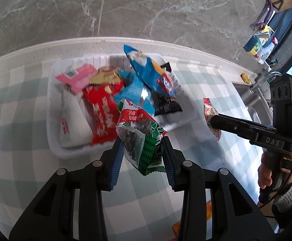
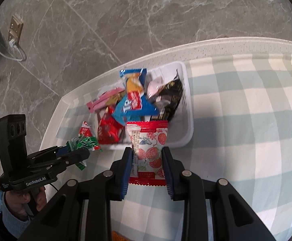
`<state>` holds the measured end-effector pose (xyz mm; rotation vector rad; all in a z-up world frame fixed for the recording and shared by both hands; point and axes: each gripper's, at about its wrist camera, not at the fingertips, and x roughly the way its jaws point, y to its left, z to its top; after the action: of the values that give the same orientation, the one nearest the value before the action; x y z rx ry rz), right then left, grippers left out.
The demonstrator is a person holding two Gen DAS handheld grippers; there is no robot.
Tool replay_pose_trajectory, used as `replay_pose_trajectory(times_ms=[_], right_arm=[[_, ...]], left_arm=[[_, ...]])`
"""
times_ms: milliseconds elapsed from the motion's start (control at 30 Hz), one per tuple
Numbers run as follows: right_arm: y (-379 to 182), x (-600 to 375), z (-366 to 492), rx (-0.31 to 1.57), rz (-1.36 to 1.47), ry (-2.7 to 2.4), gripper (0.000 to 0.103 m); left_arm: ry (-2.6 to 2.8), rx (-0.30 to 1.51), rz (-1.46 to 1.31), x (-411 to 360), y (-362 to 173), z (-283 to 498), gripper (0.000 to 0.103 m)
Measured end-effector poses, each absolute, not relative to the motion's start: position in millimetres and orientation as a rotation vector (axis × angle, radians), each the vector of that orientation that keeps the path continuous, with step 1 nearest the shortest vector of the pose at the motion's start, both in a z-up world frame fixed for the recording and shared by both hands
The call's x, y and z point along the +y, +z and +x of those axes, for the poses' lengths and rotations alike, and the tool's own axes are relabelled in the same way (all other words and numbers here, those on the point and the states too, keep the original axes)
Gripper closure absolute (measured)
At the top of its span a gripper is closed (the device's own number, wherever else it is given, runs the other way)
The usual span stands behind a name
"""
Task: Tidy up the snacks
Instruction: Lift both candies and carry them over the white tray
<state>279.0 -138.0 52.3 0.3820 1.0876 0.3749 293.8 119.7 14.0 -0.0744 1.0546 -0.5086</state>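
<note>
Between the left gripper's (image 1: 143,150) pads, a light, crinkly green packet (image 1: 140,138) is pinched mid-body; the right gripper (image 2: 147,156) likewise pinches a soft, slippery red-and-white packet (image 2: 150,150), white tray (image 2: 188,124) just ahead.

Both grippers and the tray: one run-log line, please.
left gripper: shut on green packet | right gripper: shut on lychee packet | white tray: holds several snacks

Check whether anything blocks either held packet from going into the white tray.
Nothing visible does. The green packet in the left gripper and the lychee-print packet in the right gripper hang near the open white tray.
</note>
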Motion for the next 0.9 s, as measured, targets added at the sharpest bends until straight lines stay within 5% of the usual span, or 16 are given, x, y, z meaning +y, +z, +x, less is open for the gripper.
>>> replay_pose_trajectory(times_ms=[900], right_arm=[[55, -129, 349, 1.063, 0.311, 0.348, 0.071]], left_arm=[[-0.492, 1.034, -0.05, 113, 16, 376, 0.068]])
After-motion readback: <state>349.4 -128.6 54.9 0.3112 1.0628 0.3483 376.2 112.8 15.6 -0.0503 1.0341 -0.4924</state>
